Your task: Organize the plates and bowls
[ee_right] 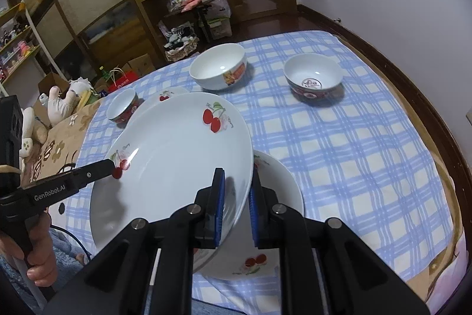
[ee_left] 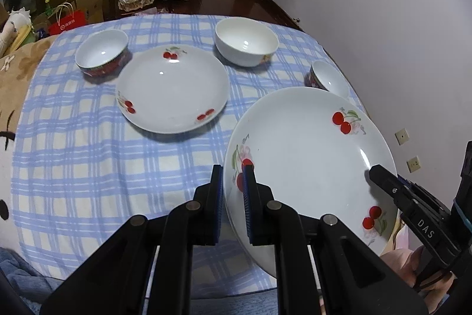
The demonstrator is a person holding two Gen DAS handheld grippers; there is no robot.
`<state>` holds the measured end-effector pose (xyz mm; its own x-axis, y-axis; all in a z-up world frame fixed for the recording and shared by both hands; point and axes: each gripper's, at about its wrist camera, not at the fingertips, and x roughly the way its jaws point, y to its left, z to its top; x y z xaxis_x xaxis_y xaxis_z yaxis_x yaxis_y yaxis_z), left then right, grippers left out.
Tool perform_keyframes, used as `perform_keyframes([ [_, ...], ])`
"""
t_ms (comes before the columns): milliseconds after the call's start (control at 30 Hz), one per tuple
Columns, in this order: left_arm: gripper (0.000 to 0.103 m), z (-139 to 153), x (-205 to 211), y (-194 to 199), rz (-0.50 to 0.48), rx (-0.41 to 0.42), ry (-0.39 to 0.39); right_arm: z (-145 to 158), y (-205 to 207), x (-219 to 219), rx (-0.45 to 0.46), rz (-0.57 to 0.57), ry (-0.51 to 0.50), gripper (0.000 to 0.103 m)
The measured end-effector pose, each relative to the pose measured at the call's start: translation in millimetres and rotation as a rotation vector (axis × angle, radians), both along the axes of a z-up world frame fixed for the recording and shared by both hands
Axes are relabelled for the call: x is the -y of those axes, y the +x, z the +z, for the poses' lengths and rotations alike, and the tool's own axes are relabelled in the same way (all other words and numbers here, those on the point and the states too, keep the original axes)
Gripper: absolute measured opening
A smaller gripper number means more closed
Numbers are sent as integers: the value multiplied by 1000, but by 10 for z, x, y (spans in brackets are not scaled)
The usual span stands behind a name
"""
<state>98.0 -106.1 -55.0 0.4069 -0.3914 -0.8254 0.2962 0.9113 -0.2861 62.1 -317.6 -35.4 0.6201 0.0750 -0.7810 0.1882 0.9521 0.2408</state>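
- Claws, left and right, each clenched on opposite rims of a tilted cherry plate, lifted above the bed.
- Uneven pulls risk slipping it onto the plate beneath near the bed's front edge.

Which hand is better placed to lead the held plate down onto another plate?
Right, probably. Both clamp the held plate, but the right gripper sits directly above the near plate lying under it; the left gripper is over cloth.

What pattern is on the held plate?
White with red cherry sprigs; the held plate shows best in the left wrist view.
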Motion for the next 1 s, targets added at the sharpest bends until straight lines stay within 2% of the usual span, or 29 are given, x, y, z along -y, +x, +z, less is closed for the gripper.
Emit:
perform_keyframes([
  [1000,12,-471,282,-94,-67,-36,71,-474,-85,189,-88,-64,26,17],
])
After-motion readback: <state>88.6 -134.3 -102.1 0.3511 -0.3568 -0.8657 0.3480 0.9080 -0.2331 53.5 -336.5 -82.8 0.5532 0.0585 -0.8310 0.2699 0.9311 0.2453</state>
